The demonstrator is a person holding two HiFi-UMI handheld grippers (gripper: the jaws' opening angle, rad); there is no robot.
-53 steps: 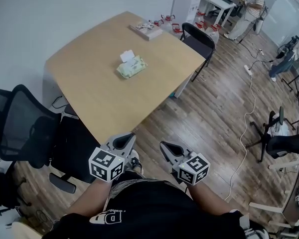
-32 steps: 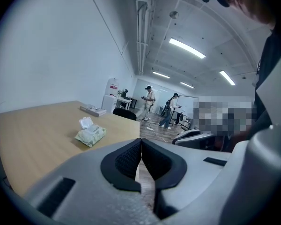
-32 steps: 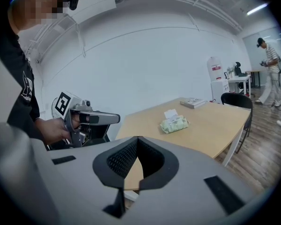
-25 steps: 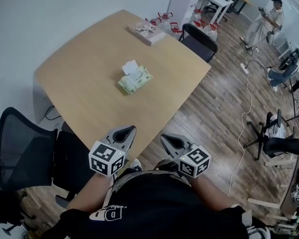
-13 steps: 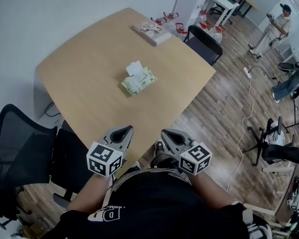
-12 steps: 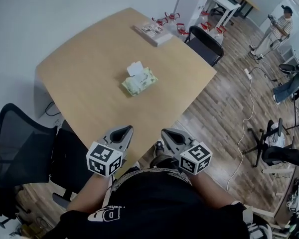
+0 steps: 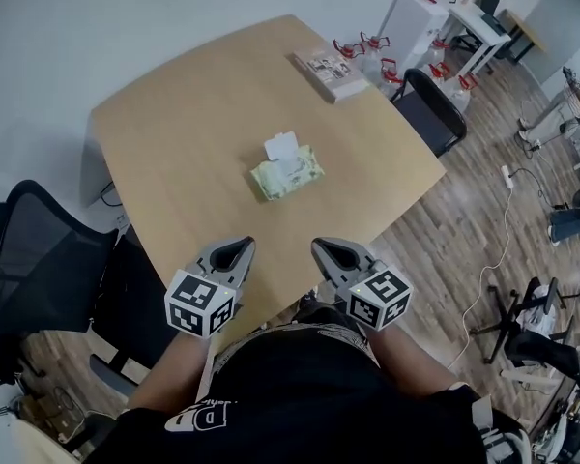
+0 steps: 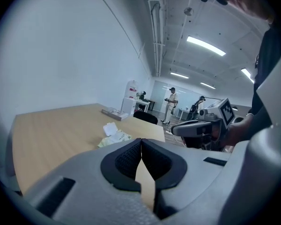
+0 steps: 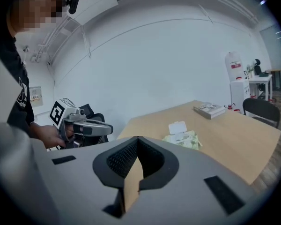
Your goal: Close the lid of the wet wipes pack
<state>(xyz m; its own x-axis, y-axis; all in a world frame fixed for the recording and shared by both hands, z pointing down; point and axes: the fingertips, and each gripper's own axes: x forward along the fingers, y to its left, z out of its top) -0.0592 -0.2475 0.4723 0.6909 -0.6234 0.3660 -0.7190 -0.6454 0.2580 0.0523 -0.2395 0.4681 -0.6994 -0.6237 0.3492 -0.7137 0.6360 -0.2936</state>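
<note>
The pale green wet wipes pack (image 7: pixel 288 176) lies near the middle of the wooden table (image 7: pixel 184 114), with its white lid (image 7: pixel 281 146) flipped open on the far side. My left gripper (image 7: pixel 237 248) and right gripper (image 7: pixel 322 248) hover side by side above the table's near edge, well short of the pack, both shut on nothing. In the left gripper view the pack (image 8: pixel 113 138) lies beyond the touching jaws of the left gripper (image 8: pixel 141 140). In the right gripper view the pack (image 9: pixel 184 138) and its raised lid (image 9: pixel 177 127) lie ahead of the right gripper (image 9: pixel 137 138).
A book (image 7: pixel 331 72) lies at the table's far corner. A black chair (image 7: pixel 431 105) stands at the table's right side, and a black mesh chair (image 7: pixel 41 255) at its left near me. Red-handled bottles (image 7: pixel 367 50) stand on the floor behind. Cables cross the wooden floor at right.
The head view has swung, so the table and pack now sit lower and nearer. Both grippers stay shut and keep their place at the table's near edge.
</note>
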